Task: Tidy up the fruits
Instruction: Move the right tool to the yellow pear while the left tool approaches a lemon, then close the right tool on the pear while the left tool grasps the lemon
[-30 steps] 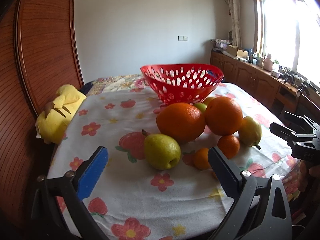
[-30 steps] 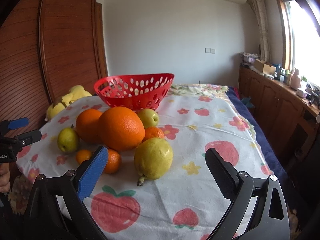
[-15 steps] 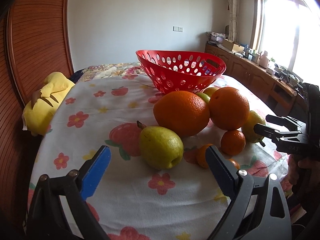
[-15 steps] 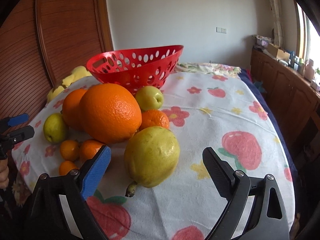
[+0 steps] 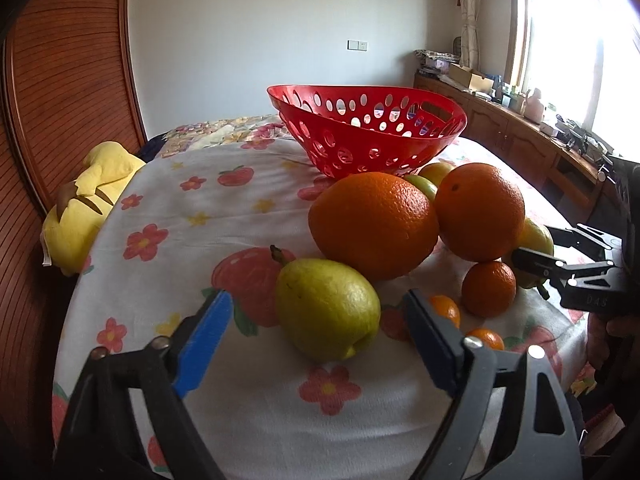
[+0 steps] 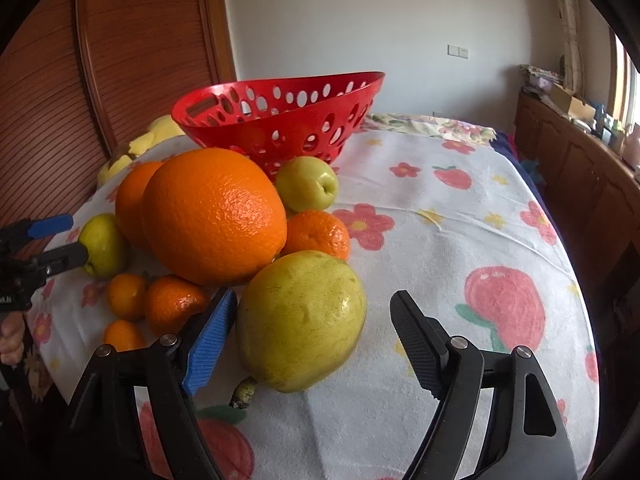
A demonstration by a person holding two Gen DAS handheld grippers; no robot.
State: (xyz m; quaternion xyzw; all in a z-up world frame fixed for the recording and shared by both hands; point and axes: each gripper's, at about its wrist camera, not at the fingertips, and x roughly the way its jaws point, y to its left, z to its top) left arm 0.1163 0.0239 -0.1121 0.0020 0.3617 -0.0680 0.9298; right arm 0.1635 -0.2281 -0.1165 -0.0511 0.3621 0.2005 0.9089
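Observation:
A red perforated basket stands empty at the back of the fruit pile. My left gripper is open around a yellow-green pear, fingers on both sides, not touching. My right gripper is open around a second, larger pear. Two big oranges lie behind. In the right wrist view the nearer big orange sits just behind the pear. Small mandarins and a green apple lie around them.
A flowered cloth covers the table. A yellow plush toy lies at its left edge by a wooden headboard. A wooden sideboard runs along the window side.
Both grippers have moved forward and down, each closing in on its pear until the open fingers flank it. The fruits have not moved.

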